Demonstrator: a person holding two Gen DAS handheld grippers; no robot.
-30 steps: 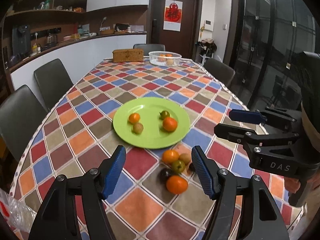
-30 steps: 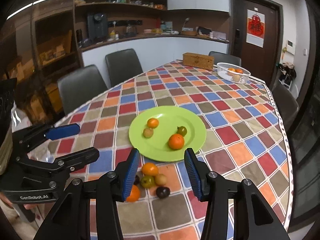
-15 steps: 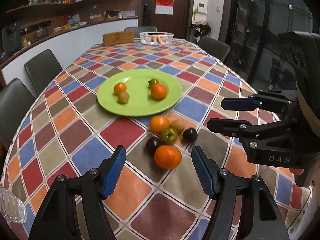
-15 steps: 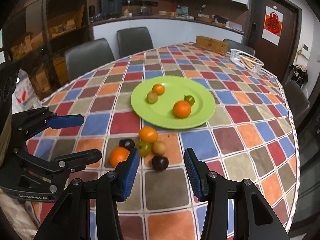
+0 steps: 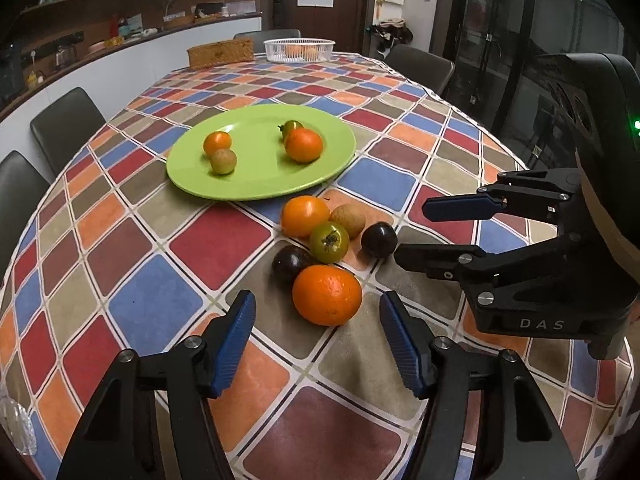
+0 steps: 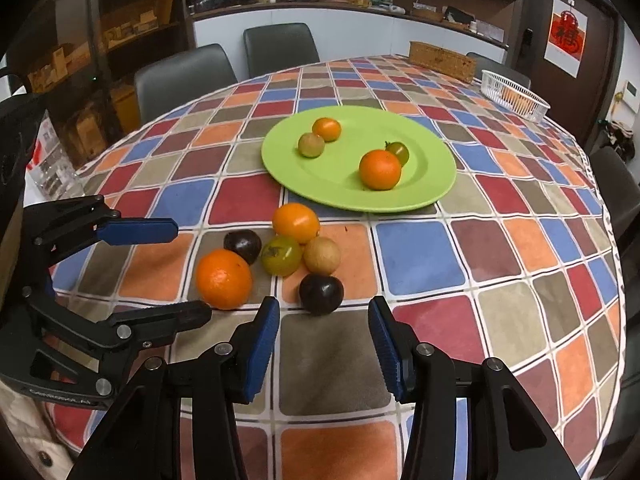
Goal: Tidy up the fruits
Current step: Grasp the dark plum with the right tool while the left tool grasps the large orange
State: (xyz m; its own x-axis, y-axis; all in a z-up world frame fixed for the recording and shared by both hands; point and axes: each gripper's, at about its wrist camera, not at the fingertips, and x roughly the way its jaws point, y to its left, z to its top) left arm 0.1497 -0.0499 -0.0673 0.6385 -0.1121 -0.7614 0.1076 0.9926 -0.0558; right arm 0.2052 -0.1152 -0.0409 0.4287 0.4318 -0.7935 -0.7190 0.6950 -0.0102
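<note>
Tablecloth (image 5: 208,248) orange (image 5: 327,294) lies between left gripper (image 5: 316,338) pads.

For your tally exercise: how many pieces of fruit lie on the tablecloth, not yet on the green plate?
6: large orange nearest the left gripper, dark plum behind it, green tomato, smaller orange, tan fruit, second plum. The far basket holds more.

Hidden and unclear parts
The white basket (image 5: 299,49) holds orange fruit too small to identify; the large orange (image 5: 327,295) partly hides one dark plum (image 5: 289,262).
</note>
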